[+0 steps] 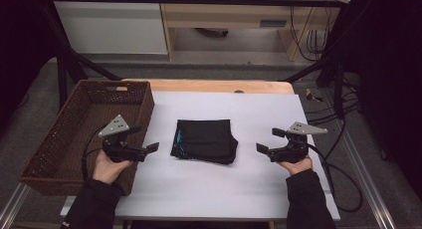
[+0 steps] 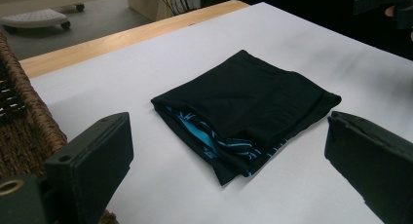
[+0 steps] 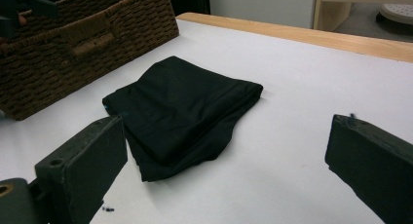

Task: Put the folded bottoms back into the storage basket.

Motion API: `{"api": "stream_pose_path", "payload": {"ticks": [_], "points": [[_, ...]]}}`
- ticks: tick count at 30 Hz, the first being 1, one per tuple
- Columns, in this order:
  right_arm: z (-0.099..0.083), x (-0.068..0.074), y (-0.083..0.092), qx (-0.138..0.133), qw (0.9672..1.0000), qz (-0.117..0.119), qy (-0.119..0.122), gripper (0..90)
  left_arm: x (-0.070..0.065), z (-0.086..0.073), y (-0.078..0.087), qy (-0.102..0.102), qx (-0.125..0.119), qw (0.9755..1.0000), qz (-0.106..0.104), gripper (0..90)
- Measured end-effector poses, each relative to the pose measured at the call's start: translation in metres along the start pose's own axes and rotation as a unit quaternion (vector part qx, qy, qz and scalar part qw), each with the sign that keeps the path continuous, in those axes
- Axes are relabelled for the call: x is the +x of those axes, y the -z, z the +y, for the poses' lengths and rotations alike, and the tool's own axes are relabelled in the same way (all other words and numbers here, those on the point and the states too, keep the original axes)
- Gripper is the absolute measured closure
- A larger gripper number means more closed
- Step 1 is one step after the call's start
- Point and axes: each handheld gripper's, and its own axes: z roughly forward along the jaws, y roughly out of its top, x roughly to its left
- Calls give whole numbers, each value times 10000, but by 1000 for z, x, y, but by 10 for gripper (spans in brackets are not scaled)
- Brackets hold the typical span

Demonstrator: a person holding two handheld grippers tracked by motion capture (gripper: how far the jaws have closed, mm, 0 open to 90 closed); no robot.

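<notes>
Both grippers flank the folded black garment (image 1: 205, 141), one on each side and apart from it: the left gripper (image 1: 139, 142) hangs between the cloth and the wicker basket (image 1: 59, 139), the right gripper (image 1: 271, 142) on the cloth's far side from the basket. Each has its jaws spread wide with nothing between them, as the two gripper views show, with the garment (image 2: 243, 112) lying ahead of the gap.

The garment sits on the white table sheet (image 1: 224, 189), just beside the basket but not touching it, folded into several layers with a blue-patterned edge (image 2: 214, 141) showing on the side towards the basket.

Biggest risk, as I judge it: a lift by the top layer alone would let the stack fall open, and the fold would be lost. A lesser one: unequal grips from the two sides could pull the bundle askew or drag it across the sheet. Smaller again: the left gripper hangs close to the basket's rim (image 1: 149, 97), and a careless swing could knock it or snag the cloth on the weave.

No brand, label or readable writing can be made out; the blue pattern is too small to read.
</notes>
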Motion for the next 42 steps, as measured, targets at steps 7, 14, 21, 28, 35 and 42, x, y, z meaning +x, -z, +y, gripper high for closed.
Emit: {"api": "stream_pose_path", "payload": {"ticks": [7,14,21,28,35,42], "points": [[0,0,1,-19,10000,-9,-13,19,0,0,0,24,31,10000,-4,34],[0,0,1,-6,10000,-1,-13,19,0,2,-1,17,81,10000,13,33],[0,-1,1,-7,10000,4,-24,19,-1,6,-1,-22,135,9999,49,33],[0,-1,2,-21,10000,-1,-25,19,-5,12,1,-113,161,9998,80,33],[0,-1,2,-12,10000,-10,-18,19,-11,18,2,-152,154,9997,103,32],[-1,0,1,3,10000,-32,-6,19,-13,23,4,-164,126,9997,124,33]]}}
